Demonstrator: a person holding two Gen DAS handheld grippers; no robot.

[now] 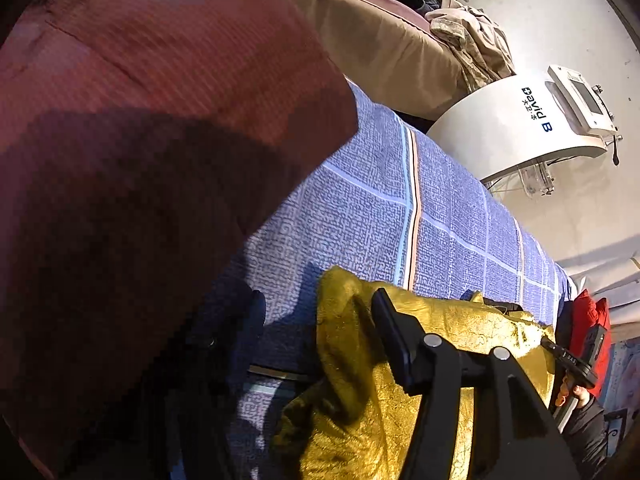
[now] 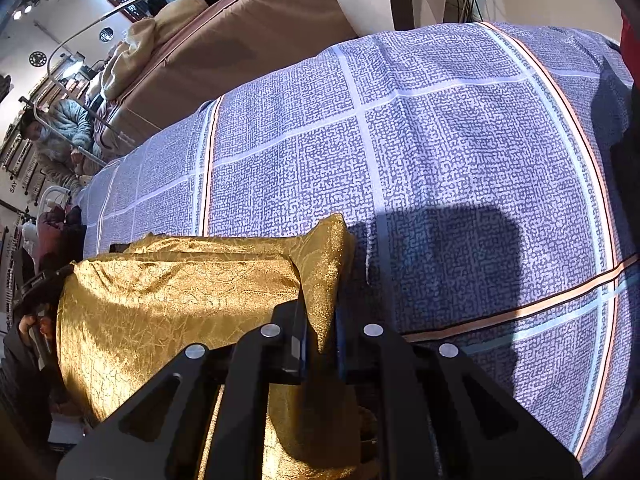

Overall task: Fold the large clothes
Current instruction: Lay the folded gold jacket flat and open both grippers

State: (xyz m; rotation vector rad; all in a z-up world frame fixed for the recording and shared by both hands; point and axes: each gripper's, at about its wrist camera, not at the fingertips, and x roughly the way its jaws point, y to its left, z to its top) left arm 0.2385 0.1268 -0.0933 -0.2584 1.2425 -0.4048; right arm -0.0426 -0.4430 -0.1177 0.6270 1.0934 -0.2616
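A shiny gold garment [image 2: 176, 304] lies bunched on the blue patterned bedspread [image 2: 460, 152] near its front edge. My right gripper [image 2: 320, 344] is shut on a raised corner of the gold garment, which stands up between the fingers. In the left wrist view the gold garment [image 1: 472, 344] lies around my left gripper [image 1: 320, 348]. One black finger [image 1: 394, 332] shows against the cloth; the other side is hidden in the dark behind a red ribbed cloth [image 1: 140, 120] that covers the left half of the view. The right gripper [image 1: 568, 356] shows at the far edge.
A brown bed [image 1: 372, 36] with crumpled beige clothes [image 1: 472, 36] lies beyond the bedspread. A white curved machine [image 1: 520, 120] stands on the pale floor beside it. A red cushion [image 1: 588, 316] sits at the bedspread's end. A person in a grey jacket [image 2: 60, 132] stands far off.
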